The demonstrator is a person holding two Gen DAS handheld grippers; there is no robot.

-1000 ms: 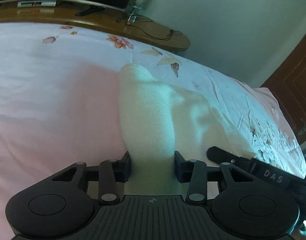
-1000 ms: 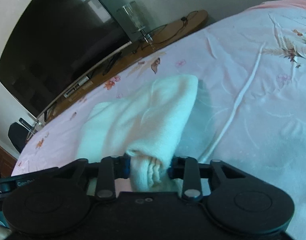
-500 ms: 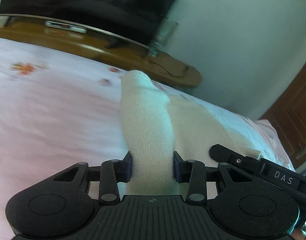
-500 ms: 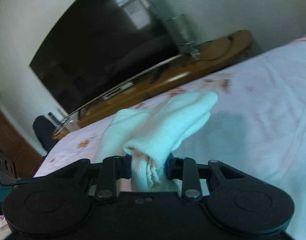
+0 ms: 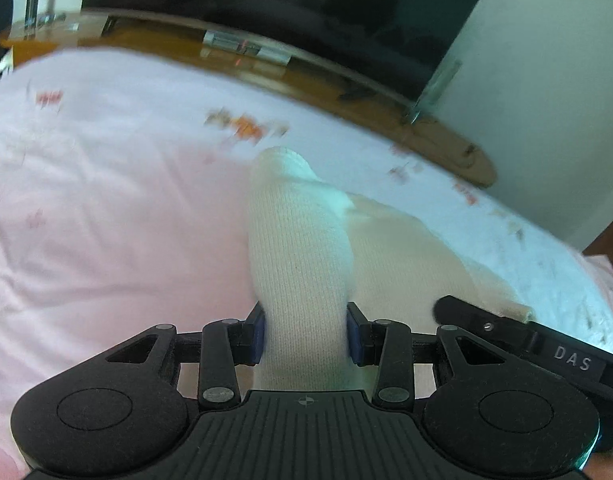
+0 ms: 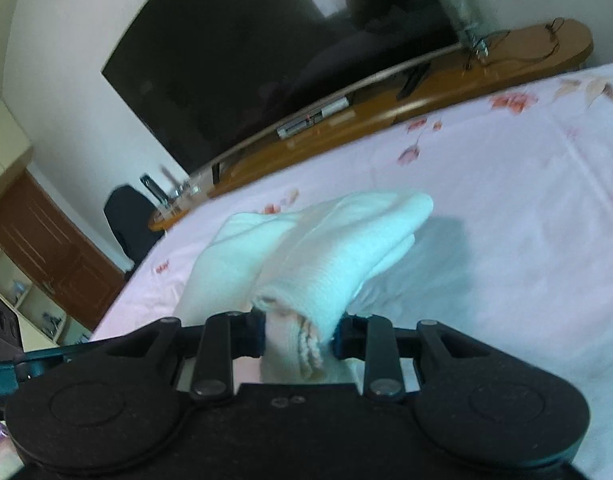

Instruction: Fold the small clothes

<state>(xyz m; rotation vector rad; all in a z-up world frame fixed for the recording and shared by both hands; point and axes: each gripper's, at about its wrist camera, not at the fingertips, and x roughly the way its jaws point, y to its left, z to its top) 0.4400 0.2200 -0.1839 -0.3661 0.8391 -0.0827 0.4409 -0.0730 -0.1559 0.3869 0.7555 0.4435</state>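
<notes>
A white knitted garment (image 5: 298, 248) hangs lifted over the pink flowered bed sheet (image 5: 106, 200), held at both ends. My left gripper (image 5: 305, 336) has one bunched end between its blue pads; its jaws are opening, though the pads still touch the cloth on both sides. In the right wrist view my right gripper (image 6: 298, 336) is shut on the other end of the garment (image 6: 346, 240), where layered hems show between the fingers. The right gripper's black body (image 5: 566, 356) lies close on the right in the left wrist view.
A wide pink sheet (image 6: 506, 200) spreads around the garment. Past the bed's far edge runs a long wooden TV bench (image 6: 426, 96) with a large dark TV (image 6: 266, 60) on it. A dark chair (image 6: 126, 220) and a brown door (image 6: 46, 240) stand at the left.
Both grippers have swept sideways across the bed with the garment still between them. The TV and bench now fill more of both views. The cloth stays gripped at both ends.
</notes>
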